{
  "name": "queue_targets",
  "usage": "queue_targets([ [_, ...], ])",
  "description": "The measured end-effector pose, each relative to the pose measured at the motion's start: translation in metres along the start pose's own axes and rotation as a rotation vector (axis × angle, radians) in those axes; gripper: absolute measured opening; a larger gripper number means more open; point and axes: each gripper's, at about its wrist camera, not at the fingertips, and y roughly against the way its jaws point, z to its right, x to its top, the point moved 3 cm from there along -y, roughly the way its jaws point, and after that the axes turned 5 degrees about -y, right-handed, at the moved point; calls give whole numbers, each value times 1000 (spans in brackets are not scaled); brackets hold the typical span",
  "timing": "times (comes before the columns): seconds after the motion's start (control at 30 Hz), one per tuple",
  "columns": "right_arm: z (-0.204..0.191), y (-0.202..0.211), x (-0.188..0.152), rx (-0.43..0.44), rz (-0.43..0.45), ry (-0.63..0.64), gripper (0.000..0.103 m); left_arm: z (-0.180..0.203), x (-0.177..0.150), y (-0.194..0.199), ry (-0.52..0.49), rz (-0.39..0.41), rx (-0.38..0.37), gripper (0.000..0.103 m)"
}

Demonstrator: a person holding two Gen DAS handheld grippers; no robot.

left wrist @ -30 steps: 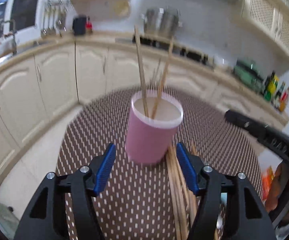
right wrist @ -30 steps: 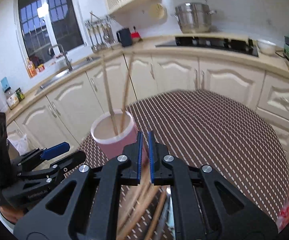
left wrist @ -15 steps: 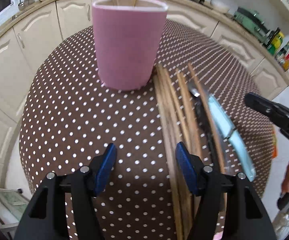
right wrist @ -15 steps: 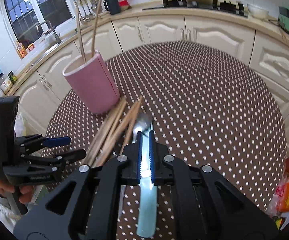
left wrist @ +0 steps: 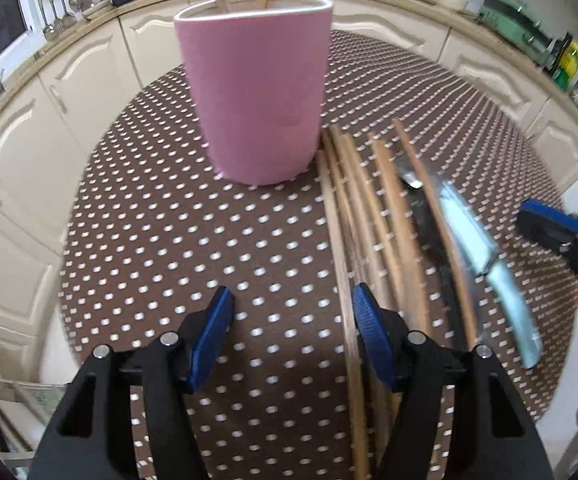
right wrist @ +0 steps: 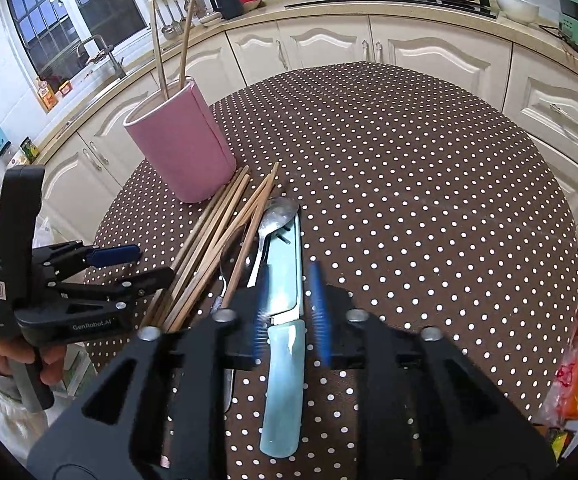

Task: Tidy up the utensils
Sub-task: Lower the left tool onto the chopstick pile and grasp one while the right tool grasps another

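2 risks stand out as judgements from how things lie. The right gripper (right wrist: 287,330) has its jaws opening over the knife (right wrist: 283,320), whose pale blue-green handle and blade run between the blue pads with a gap on each side, so nothing is clamped; if it closes off-centre it could catch the spoon (right wrist: 275,220) lying just beside the blade, or push the blade sideways into the chopsticks (right wrist: 213,240) and scatter them over the dotted tablecloth (right wrist: 429,200). The left gripper (left wrist: 291,336) hangs with its jaws well apart and empty above the cloth, its right pad right over the outermost chopstick; a close here would probably pinch only 1 stick at an angle, or drag several and roll them toward the table edge. Lifting long sticks near the pink cup (left wrist: 255,80) could also knock it, since the pile's far ends lie against its base and it already carries 2 chopsticks leaning out of its rim. As for looks, the loose utensils form a fanned heap just right of the cup in the left wrist view: several bare wooden chopsticks roughly parallel, crossing in places, a shiny metal spoon with its bowl toward the cup, a second dark-looking utensil partly hidden under them, and the knife on the outer side.
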Motion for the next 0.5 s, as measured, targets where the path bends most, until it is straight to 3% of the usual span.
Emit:
queue_targets([
  [0.23,-3,-8,4,-19,-25,9,38,17,21,-8,-16,-7,26,61],
  [0.27,-5,-10,4,-25,-33,17,38,20,23,-9,-14,-9,25,56],
  [0.33,-11,-16,7,-29,-61,38,38,27,35,-14,-18,-8,5,34],
  [0.43,-22,-24,10,-36,-89,70,37,34,41,-18,-11,-10,-23,13],
  [0.5,-32,-31,13,-23,-114,86,34,35,43,-20,11,-9,-45,6],
])
